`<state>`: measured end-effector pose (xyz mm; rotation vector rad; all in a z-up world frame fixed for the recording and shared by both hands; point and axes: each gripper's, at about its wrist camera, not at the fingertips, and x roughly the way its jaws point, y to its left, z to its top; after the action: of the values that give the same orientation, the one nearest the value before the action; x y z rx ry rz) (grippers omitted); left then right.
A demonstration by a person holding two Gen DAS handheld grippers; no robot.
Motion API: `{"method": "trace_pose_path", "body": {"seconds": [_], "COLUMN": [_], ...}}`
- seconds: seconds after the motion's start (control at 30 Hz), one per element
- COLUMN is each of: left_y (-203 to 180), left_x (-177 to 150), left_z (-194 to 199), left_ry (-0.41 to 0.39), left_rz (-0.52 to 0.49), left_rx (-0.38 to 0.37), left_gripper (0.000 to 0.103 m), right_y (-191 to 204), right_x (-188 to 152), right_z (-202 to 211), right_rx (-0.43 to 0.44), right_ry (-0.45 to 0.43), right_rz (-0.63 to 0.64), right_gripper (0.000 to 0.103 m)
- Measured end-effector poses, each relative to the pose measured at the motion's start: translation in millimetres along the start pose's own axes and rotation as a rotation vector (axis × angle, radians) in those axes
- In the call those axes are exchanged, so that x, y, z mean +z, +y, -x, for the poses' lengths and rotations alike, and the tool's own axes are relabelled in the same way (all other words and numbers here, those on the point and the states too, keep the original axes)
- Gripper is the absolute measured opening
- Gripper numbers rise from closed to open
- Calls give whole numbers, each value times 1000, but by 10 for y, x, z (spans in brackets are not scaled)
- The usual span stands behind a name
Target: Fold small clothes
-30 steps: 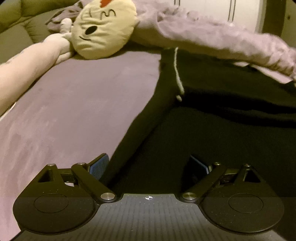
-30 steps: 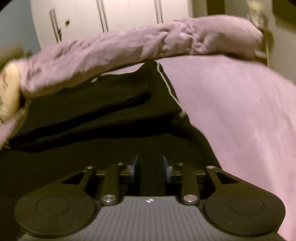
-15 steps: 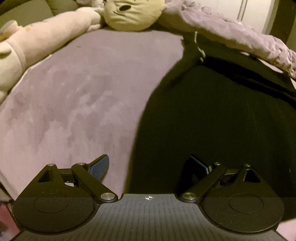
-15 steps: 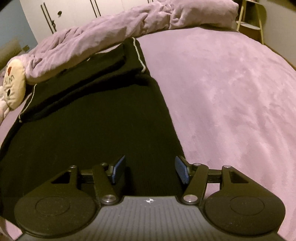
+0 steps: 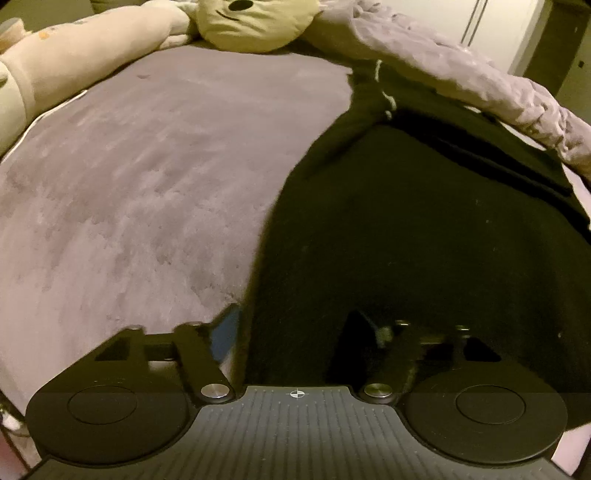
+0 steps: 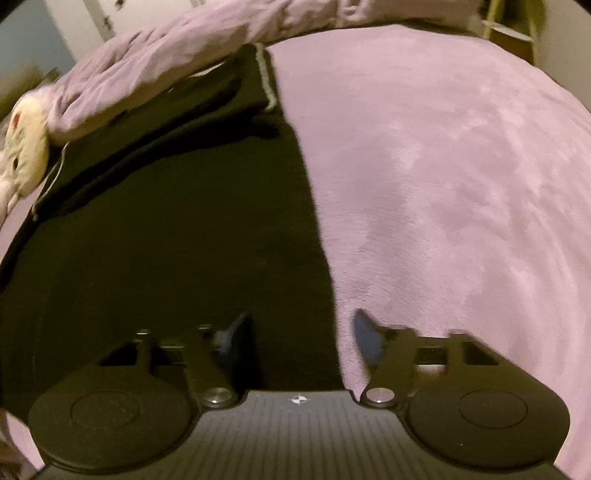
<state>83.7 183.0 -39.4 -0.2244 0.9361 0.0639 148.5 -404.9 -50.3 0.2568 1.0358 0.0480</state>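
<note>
Both hand-held grippers have slid back along the bed [image 5: 129, 177] to the near end of the black garment [image 5: 424, 240], jaws just closing. It lies flat, long axis running away toward the duvet [image 6: 177, 62]. Left hand-held gripper [image 5: 295, 332] straddles its left edge, right hand-held gripper [image 6: 299, 332] its right edge; both still apart, gripping nothing.

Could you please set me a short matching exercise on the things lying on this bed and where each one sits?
Things:
1. black garment
2. yellow plush face
3. bunched lilac blanket
4. white trim

Places:
A. along the garment's far corner
B. heaped across the garment's far end
C. spread flat on the purple bed cover
D. at the far edge, beside the blanket

Pairs: 1-C, 2-D, 3-B, 4-A
</note>
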Motion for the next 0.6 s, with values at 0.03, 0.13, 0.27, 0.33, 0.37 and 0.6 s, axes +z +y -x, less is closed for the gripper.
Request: {"method": "trace_pose_path", "body": {"seconds": [0.03, 0.13, 0.27, 0.33, 0.37, 0.6], "left_y": [12, 62, 135, 136, 134, 59], "left_x": [15, 58, 75, 58, 52, 80], "left_z": [4, 4, 26, 14, 7, 33], "left_ry": [0, 13, 27, 45, 55, 91], "left_rz": [4, 19, 23, 13, 13, -33], "left_rx": [-7, -10, -50, -66, -77, -79], "left_gripper": [54, 38, 30, 37, 37, 11], "right_y": [-4, -65, -121, -96, -74, 101], "right_x": [1, -7, -65, -104, -122, -156], "right_z": [11, 46, 29, 11, 6, -2], "right_rx": [20, 77, 126, 146, 150, 143], "right_ry": [12, 54, 130, 158, 168, 216], "right_rz": [12, -10, -29, -3, 11, 133], "right_gripper": [33, 20, 23, 25, 25, 16]}}
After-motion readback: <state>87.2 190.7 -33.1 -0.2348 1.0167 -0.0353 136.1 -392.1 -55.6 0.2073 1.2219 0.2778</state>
